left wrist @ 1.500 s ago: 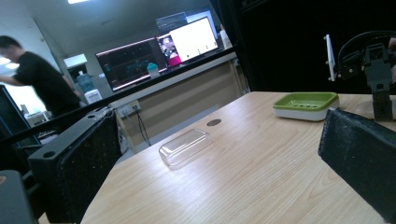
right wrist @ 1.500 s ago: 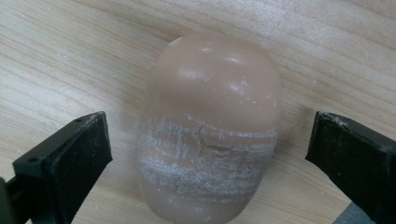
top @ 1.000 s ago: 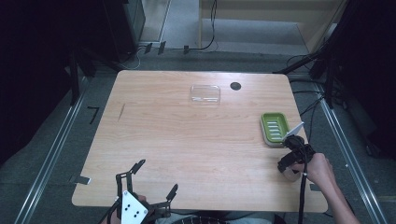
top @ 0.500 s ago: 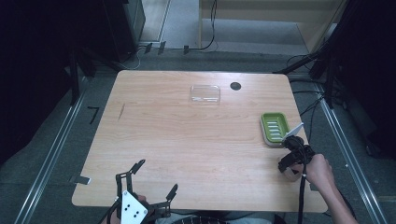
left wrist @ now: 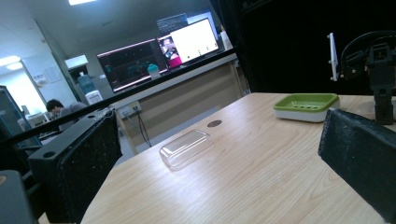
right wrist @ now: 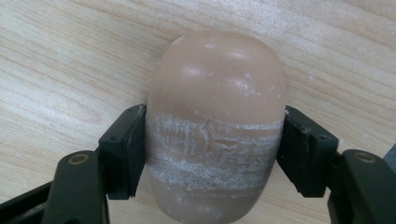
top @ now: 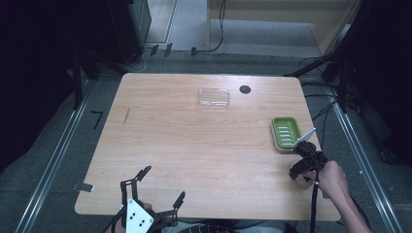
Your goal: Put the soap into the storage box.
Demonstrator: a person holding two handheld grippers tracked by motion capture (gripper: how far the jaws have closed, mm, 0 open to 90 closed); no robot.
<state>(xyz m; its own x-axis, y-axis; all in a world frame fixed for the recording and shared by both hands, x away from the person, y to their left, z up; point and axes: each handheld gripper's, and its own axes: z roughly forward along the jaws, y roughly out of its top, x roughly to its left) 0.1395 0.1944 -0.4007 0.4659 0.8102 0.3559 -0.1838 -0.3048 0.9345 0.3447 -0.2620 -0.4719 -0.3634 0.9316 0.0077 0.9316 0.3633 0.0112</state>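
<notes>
**Two grippers at a wooden worktop, one pinching a soap bar**

Two grippers sit at the near side of the worktop [top: 194,145]. The right gripper [right wrist: 212,154] has its fingers [right wrist: 123,151] pressed against both flanks of a brown, rounded soap [right wrist: 217,126]. The bar's surface carries pale, scuffed bands across its middle, level with the pads. In the right gripper view the wood grain lies directly behind the bar; whether it rests on the wood or is just off it cannot be told.

In the high view the right gripper [top: 303,167] is near the worktop's right edge, held by a hand [top: 333,177] that comes in from the bottom right. A little of the soap [top: 304,179] shows below the gripper. Just beyond it, toward the far side, stands a green dish [top: 285,133] with a slotted floor, close to the right edge.

The left gripper [top: 158,187] is at the near edge, left of centre, with its fingers [top: 142,173] spread wide and nothing between them. The left gripper view looks across the worktop between those two black fingers [left wrist: 77,163]: a clear lid [left wrist: 186,148] lies ahead, a small dark disc [left wrist: 214,123] farther on, and the dish [left wrist: 306,106] to the right.

In the high view the lid [top: 213,98] lies near the far edge, around the middle, with the disc [top: 245,89] just to its right. Monitors [left wrist: 159,53] glow in the room behind.
</notes>
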